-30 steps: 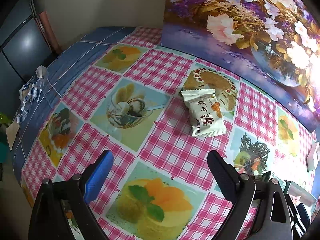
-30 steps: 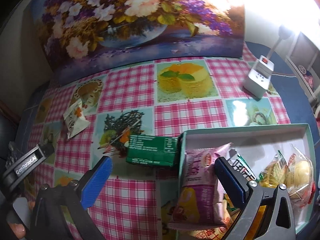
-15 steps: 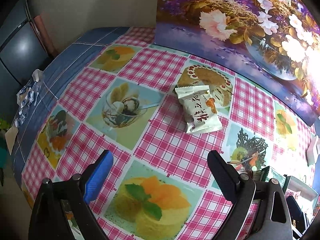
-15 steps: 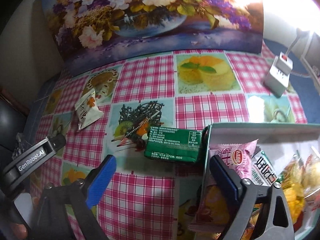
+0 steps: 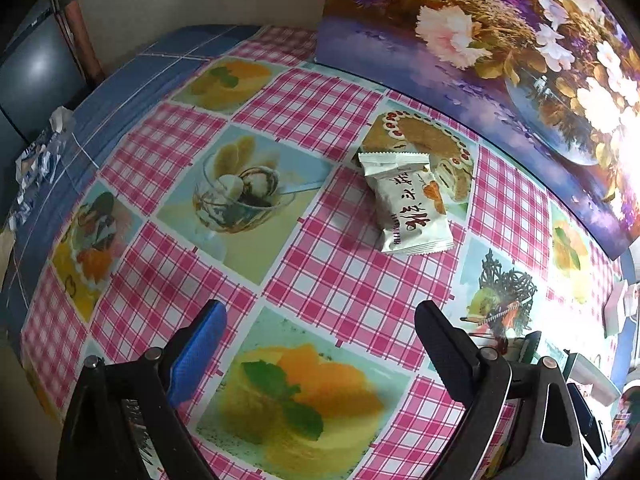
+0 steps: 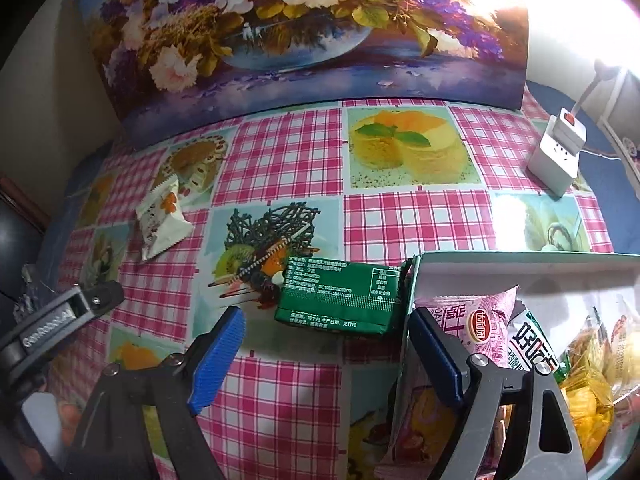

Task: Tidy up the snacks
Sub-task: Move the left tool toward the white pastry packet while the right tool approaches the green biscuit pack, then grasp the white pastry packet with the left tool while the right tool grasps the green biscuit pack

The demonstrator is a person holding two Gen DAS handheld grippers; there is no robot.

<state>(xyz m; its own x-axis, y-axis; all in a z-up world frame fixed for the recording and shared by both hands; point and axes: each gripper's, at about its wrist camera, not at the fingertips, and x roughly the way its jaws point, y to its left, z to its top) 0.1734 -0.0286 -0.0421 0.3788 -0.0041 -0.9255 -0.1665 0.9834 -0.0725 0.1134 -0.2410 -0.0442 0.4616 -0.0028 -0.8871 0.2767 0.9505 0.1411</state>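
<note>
Left gripper (image 5: 320, 332) gapes empty over the tabletop (image 5: 344, 280); a white packet (image 5: 408, 200) lies ahead, nothing between. Right gripper (image 6: 326, 340), also spread, faces a green pack (image 6: 340, 300) touching the box (image 6: 520, 258) of snacks (image 6: 488, 326) to its right.

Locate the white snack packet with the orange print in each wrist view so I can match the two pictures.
Left wrist: the white snack packet lies right of centre, ahead of the open left gripper.
Right wrist: the same packet lies far left, well beyond the open right gripper.
Shared landmark: the printed cake picture on the tablecloth, under the packet's far end.
</note>
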